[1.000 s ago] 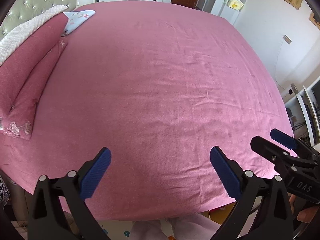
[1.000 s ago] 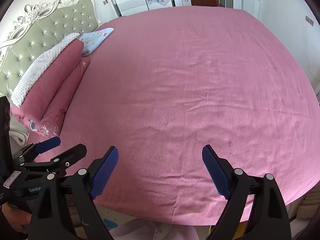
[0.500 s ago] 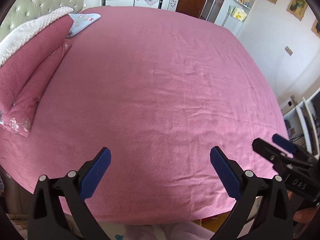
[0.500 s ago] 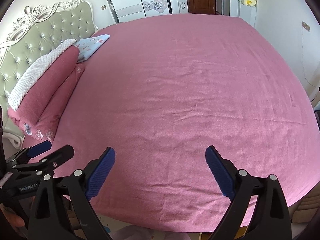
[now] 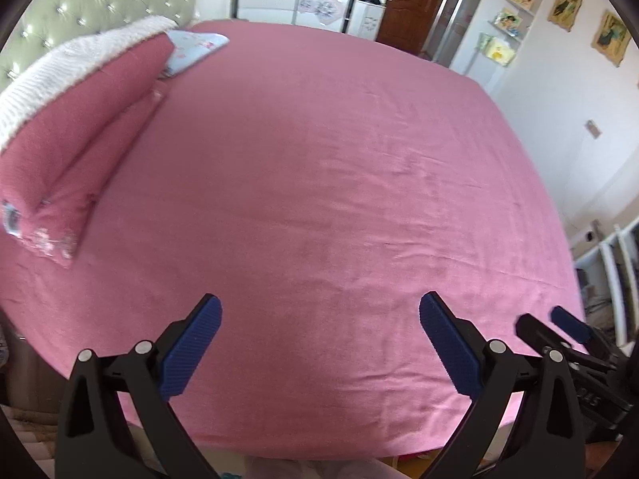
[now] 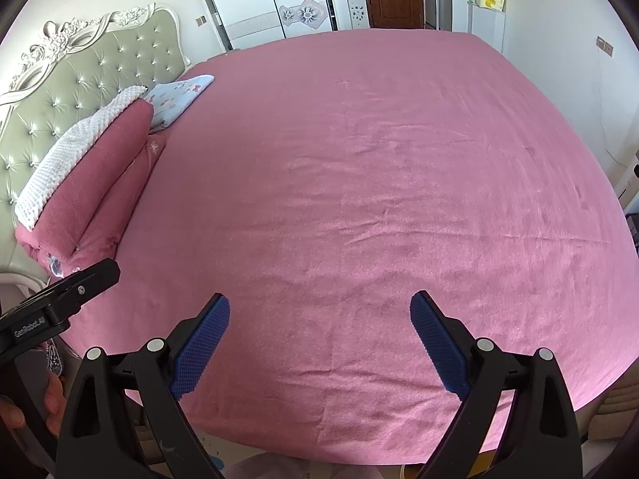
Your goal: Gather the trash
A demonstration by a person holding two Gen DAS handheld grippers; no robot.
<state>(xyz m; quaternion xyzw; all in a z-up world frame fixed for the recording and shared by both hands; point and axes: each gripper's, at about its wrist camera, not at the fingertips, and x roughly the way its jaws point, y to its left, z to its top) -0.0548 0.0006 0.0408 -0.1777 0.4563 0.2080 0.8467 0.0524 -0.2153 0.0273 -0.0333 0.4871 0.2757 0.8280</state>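
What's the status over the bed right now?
Left tool open, holding nothing. Right tool open, jaws just widened, nothing between them. No trash visible on the pink bedsheet. Nothing in the way.

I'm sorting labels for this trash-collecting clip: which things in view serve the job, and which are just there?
For the job: left gripper, right gripper, both open and empty. No trash visible.

Just there: pink bedsheet, folded quilt, blue pillow, headboard.
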